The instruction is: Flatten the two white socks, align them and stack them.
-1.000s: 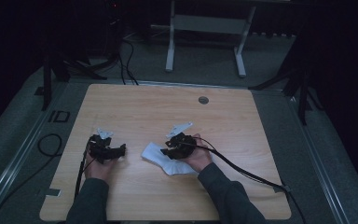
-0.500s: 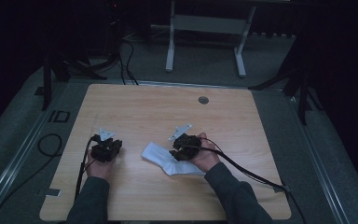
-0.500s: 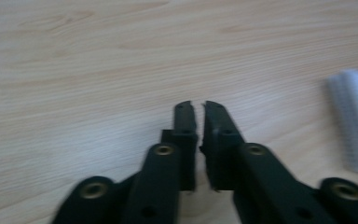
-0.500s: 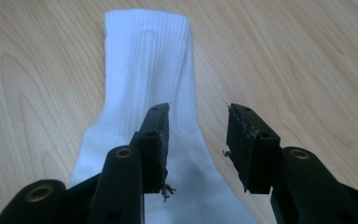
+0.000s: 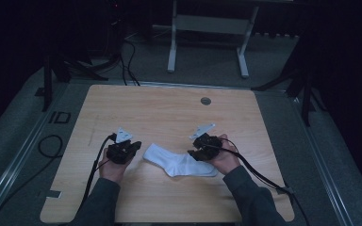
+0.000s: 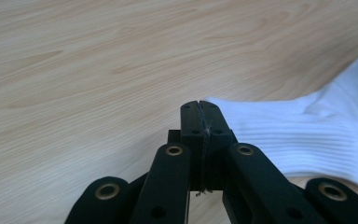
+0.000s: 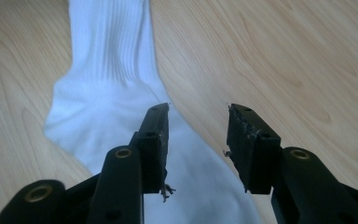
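I have a white sock (image 5: pixel 179 161) lying flat near the front middle of the table (image 5: pixel 169 113), and I place everything else from it. Its ribbed cuff end points toward my left gripper (image 5: pixel 133 146), and the foot runs off toward my right gripper (image 5: pixel 194 153).

My left gripper sits just beside the cuff. In the left gripper view (image 6: pixel 199 112) its jaws are pressed together with nothing between them, and the ribbed cuff (image 6: pixel 279 135) lies just past and to one side of the tips. I cannot tell whether the tips touch the fabric.

My right gripper is over the foot end of the sock. In the right gripper view (image 7: pixel 198 121) its jaws stand apart; one jaw is over the white fabric (image 7: pixel 107 93) and the other over bare wood beside the sock's edge, with the edge running through the gap. I cannot tell whether either jaw touches the sock.

Beyond the sock, toward the far edge of the table, there is a small round grey grommet (image 5: pixel 206 100). A cable (image 5: pixel 259 172) trails from my right gripper away from the sock toward the table's near right corner.
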A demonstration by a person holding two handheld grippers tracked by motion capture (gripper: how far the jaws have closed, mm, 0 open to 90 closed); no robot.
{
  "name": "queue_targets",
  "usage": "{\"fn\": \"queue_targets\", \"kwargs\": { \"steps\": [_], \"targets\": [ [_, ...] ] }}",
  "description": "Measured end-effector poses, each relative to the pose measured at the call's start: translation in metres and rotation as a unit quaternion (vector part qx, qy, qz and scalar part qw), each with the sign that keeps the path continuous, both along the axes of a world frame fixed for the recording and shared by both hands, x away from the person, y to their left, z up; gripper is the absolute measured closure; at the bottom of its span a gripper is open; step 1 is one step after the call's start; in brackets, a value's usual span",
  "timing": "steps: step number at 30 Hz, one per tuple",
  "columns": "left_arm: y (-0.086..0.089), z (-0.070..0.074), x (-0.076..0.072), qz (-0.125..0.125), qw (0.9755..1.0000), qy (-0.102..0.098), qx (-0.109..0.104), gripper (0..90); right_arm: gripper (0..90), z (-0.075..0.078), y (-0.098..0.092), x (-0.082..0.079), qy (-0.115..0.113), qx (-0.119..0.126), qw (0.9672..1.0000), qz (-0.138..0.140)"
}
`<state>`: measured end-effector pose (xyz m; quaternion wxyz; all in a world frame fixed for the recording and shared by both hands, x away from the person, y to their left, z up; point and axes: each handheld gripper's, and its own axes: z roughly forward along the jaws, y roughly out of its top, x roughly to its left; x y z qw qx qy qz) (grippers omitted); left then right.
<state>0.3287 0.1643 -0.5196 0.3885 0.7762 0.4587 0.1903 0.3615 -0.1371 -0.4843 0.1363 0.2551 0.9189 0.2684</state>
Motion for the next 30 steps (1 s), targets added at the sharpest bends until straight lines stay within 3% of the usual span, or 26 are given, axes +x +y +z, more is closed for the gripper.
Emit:
{"fn": "queue_targets", "kwargs": {
  "steps": [4,12,14,19,26,27,29,30],
  "targets": [
    [-0.012,-0.002,0.001,-0.017,0.9998,0.003,0.005,89.8,58.5,0.001,-0.015,-0.003,0.005,0.001,0.9999,-0.016],
    [-0.024,-0.012,0.004,-0.027,0.9993,0.018,0.016,89.7,60.0,0.001,-0.035,-0.004,0.010,0.001,0.9993,-0.037],
    [-0.031,-0.020,0.007,-0.035,0.9985,0.027,0.032,89.7,62.2,-0.002,-0.040,-0.005,0.016,-0.001,0.9990,-0.042],
    [-0.035,-0.031,0.008,-0.035,0.9979,0.039,0.039,89.7,62.9,-0.006,-0.047,-0.008,0.019,-0.012,0.9983,-0.054],
    [-0.039,-0.034,0.008,-0.038,0.9976,0.037,0.044,89.7,61.0,-0.012,-0.056,-0.007,0.023,-0.012,0.9963,-0.081],
    [-0.041,-0.035,0.007,-0.037,0.9977,0.035,0.043,89.7,60.1,-0.018,-0.060,-0.006,0.036,-0.014,0.9947,-0.095],
    [-0.041,-0.035,0.008,-0.037,0.9977,0.036,0.044,89.7,72.1,-0.022,-0.062,-0.006,0.046,-0.016,0.9939,-0.099],
    [-0.041,-0.035,0.008,-0.037,0.9977,0.036,0.044,89.7,72.1,-0.022,-0.062,-0.006,0.046,-0.016,0.9939,-0.099]
  ]
}}
